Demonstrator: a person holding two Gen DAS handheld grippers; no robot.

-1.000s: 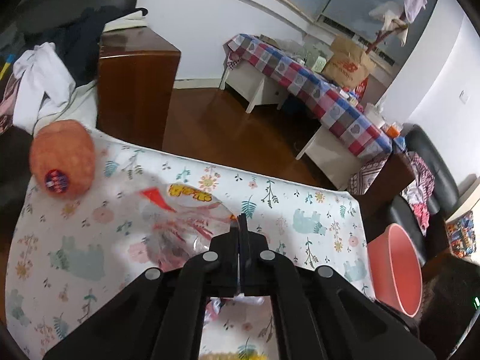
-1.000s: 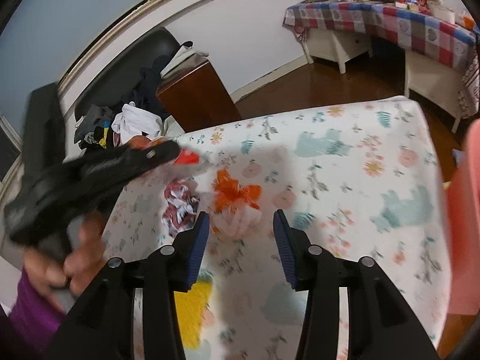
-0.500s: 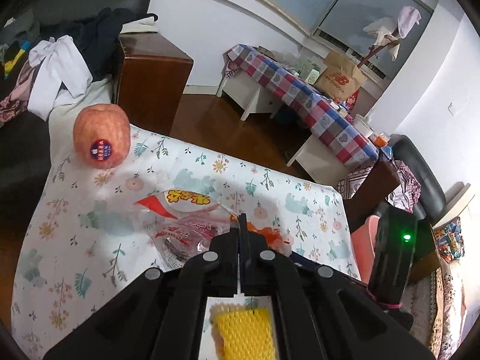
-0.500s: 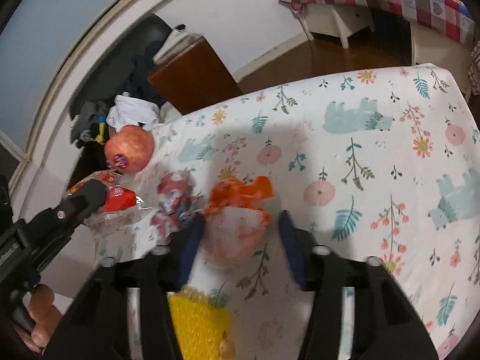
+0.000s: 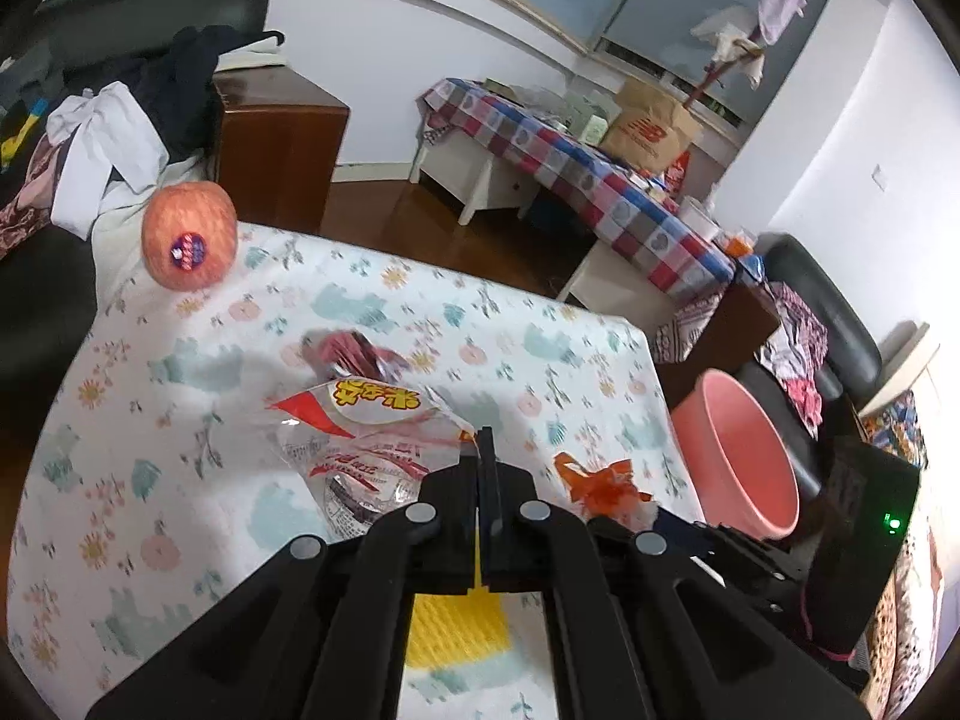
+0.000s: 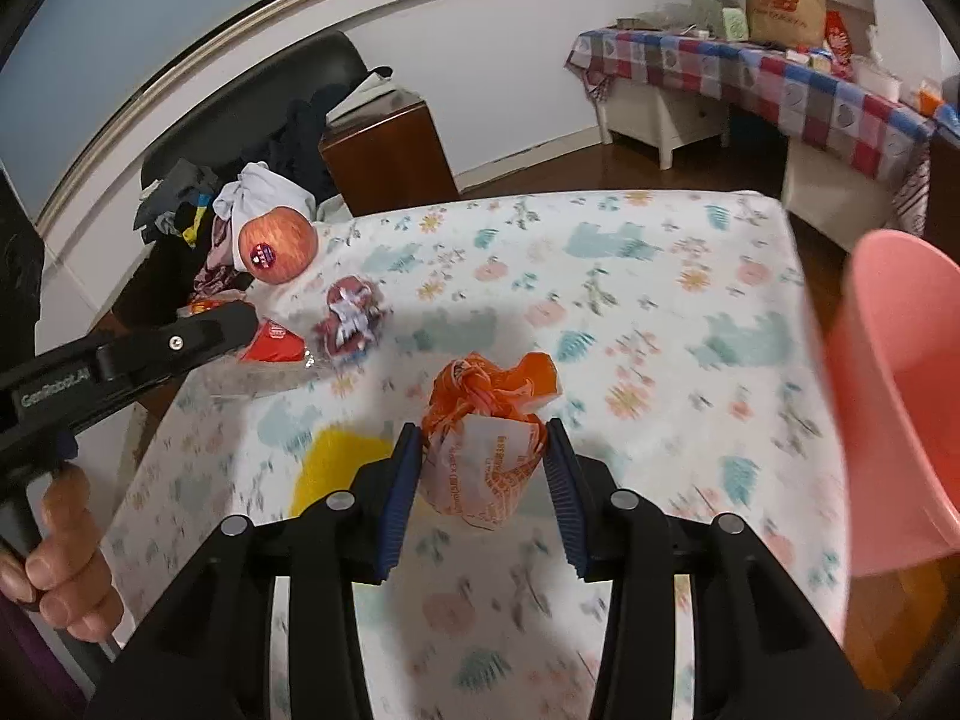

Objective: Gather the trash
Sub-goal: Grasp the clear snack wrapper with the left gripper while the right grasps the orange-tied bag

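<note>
Worktop (image 6: 600,276), floral cloth, carries most of the scene. Pink bin (image 6: 894,396) stands off its right edge, mouth open, near the R side.

Trash items, big to small:
- clear printed wrapper (image 5: 360,444), w/ red and yellow print, pinched at its near edge by left gripper (image 5: 486,468); rest of it trails loose toward the cloth.
- orange-and-white knotted bag (image 6: 486,438), between the blue pads of right gripper (image 6: 483,468); pads (image 6: 401,492) press its sides, jaws clamped on it. Looks lifted off the cloth, can't be sure.
- crumpled red wrapper (image 6: 351,318), loose on cloth, untouched.
- yellow foam piece (image 5: 456,624), flat on cloth under L gripper.
- apple (image 6: 277,246) at far-left corner, prob. not trash.

Risks:
- Bag is soft, rounded; pads hold it low on the body, so it could squirt out en route to bin, esp. w/ a fast swing (R view is motion-blurred).
- Clear wrapper held by a thin edge only; slick film may slip out of L jaws, or the trailing part may drag the red wrapper along.
- Bin rim close to R gripper; a clip could tip it.

Pose: both grippers angled downward over the worktop. L jaws fully clenched on film. A hand (image 6: 66,546) grips the L handle, lower-left in R view.
</note>
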